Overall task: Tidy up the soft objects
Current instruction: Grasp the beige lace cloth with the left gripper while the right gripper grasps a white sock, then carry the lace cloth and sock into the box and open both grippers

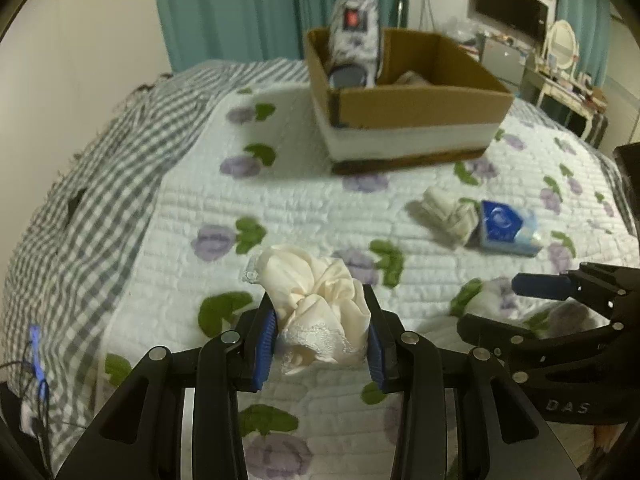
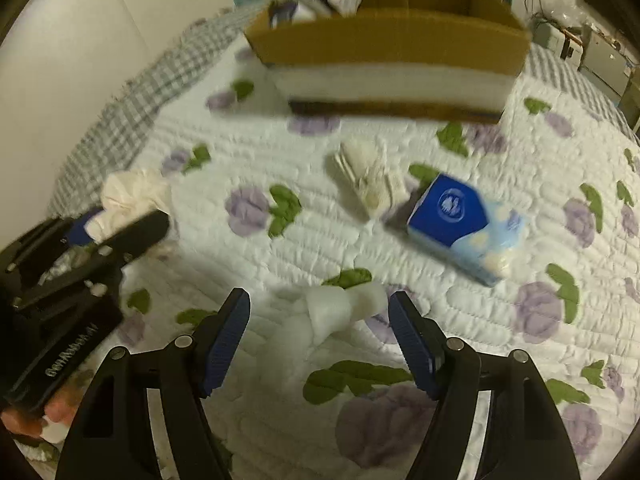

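My left gripper is shut on a cream lacy cloth just above the quilt; the same cloth shows in the right wrist view. My right gripper is open with a white soft piece lying on the quilt between its fingers. A rolled beige cloth and a blue tissue pack lie side by side on the bed. A cardboard box stands at the far side, holding a patterned pack and a pale cloth.
The bed has a white quilt with purple flowers over a grey checked sheet. A wall is on the left, teal curtains behind. A dressing table with mirror stands far right.
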A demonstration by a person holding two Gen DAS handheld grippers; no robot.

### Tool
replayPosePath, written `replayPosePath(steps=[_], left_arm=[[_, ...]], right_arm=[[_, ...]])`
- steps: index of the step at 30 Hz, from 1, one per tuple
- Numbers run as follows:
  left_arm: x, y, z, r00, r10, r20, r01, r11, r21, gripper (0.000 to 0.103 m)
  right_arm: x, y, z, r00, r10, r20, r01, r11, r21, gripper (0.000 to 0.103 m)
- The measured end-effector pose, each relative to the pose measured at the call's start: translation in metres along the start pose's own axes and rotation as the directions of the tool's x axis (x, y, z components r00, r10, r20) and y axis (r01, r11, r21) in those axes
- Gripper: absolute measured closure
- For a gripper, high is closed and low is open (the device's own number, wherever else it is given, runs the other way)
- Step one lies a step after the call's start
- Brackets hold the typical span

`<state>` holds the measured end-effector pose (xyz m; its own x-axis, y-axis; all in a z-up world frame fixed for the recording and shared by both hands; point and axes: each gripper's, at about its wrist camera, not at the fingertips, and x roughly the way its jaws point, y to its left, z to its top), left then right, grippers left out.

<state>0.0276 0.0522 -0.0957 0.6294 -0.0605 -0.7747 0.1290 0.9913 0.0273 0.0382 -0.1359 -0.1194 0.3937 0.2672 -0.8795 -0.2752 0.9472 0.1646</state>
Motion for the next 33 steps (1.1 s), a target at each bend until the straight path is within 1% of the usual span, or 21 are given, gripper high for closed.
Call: replayPosePath(steps=[3,4,5,6,8,12,16,19,22,25,26,28,30,33], left_arm=[[0.009,0.007,-0.005,1.000,-0.005,-0.022,0.005,1.000,-0.009,0.066],[0.010,0.009,-0.006,1.000,-0.006,-0.026,0.006,1.000,-0.011,0.066],[0.011,0.011,-0.006,1.000,-0.013,-0.028,0.013,1.000,-0.013,0.066],[0.010,0.012,-0.007,0.999,-0.025,-0.024,0.025,1.000,-0.014,0.066],[0.005,0.013,-0.006,0.999,-0.041,-0.008,0.041,0.999,-0.008,0.066],[-0.011,0.017,-0.001,0.996,-0.085,0.033,0.085,0.996,0.010,0.066],[-0.030,0.018,0.012,0.990,-0.119,0.076,0.117,0.993,0.025,0.066],[-0.040,0.015,0.024,0.987,-0.128,0.102,0.124,0.991,0.043,0.066],[-0.051,0.004,0.043,0.982,-0.133,0.137,0.122,0.989,0.088,0.066],[-0.060,-0.009,0.068,0.972,-0.152,0.177,0.132,0.984,0.117,0.066],[-0.062,-0.012,0.074,0.970,-0.158,0.187,0.137,0.983,0.121,0.066],[-0.065,-0.021,0.097,0.959,-0.180,0.218,0.154,0.979,0.131,0.066],[-0.062,-0.030,0.124,0.953,-0.188,0.239,0.160,0.978,0.133,0.066],[-0.049,-0.039,0.156,0.949,-0.186,0.256,0.156,0.979,0.132,0.066]], right_arm=[[0.016,0.000,0.002,0.999,-0.025,-0.047,0.025,1.000,-0.007,0.032],[0.019,-0.001,0.002,0.998,-0.031,-0.057,0.030,1.000,-0.008,0.043],[0.022,-0.002,0.002,0.997,-0.040,-0.064,0.040,0.999,-0.008,0.059],[0.023,-0.002,0.001,0.997,-0.037,-0.069,0.036,0.999,-0.008,0.060],[0.019,-0.002,0.001,0.998,-0.032,-0.057,0.032,0.999,-0.010,0.070],[-0.006,-0.005,0.004,1.000,-0.008,0.025,0.008,1.000,0.001,0.070],[-0.035,-0.011,0.012,0.994,0.011,0.111,-0.012,1.000,0.009,0.070],[-0.053,-0.013,0.020,0.987,0.015,0.158,-0.016,1.000,0.005,0.070],[-0.071,-0.016,0.035,0.978,0.024,0.206,-0.023,1.000,-0.008,0.070],[-0.096,-0.021,0.059,0.964,0.012,0.266,-0.005,1.000,-0.029,0.070],[-0.106,-0.023,0.070,0.957,0.002,0.289,0.010,0.999,-0.039,0.070],[-0.125,-0.028,0.093,0.942,-0.013,0.336,0.035,0.998,-0.060,0.070],[-0.138,-0.035,0.118,0.928,-0.026,0.373,0.057,0.996,-0.071,0.070],[-0.147,-0.049,0.157,0.910,-0.048,0.411,0.088,0.993,-0.078,0.070]])
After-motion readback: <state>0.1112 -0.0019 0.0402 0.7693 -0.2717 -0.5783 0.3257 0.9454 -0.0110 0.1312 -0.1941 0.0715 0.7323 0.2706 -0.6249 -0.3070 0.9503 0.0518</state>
